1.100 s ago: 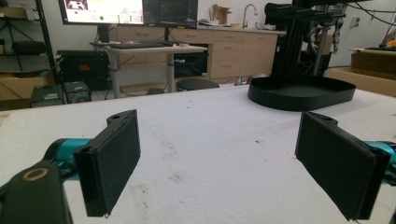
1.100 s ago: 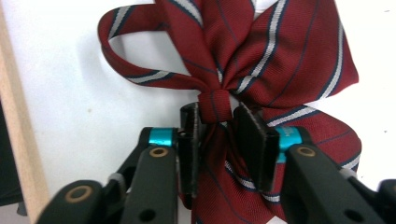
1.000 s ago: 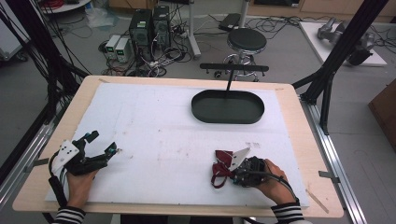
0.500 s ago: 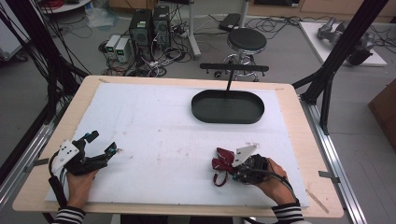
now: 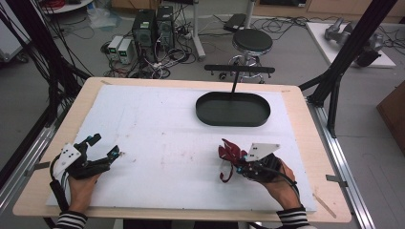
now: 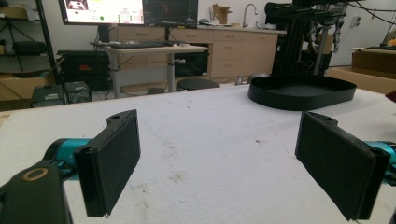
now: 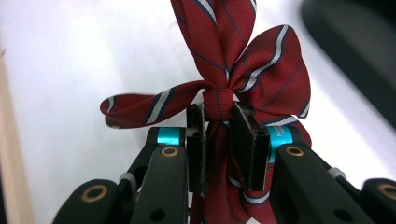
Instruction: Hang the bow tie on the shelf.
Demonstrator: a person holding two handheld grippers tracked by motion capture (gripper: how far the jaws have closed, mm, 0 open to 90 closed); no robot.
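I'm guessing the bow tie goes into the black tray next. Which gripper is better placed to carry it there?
The right gripper: its jaws are already shut on the red striped bow tie, nearer the black oval tray. The left gripper sits open at the table's far left.

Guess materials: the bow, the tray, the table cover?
Bow: woven fabric, likely silk or polyester; dark red with white and navy stripes, slight sheen, soft folds where the right gripper pinches its knot.
Tray: matte black, rigid, thin rim; plastic or coated metal, can't tell.
Cover: white, matte, finely grainy in the left gripper view, with small stains; probably foam board or paper.
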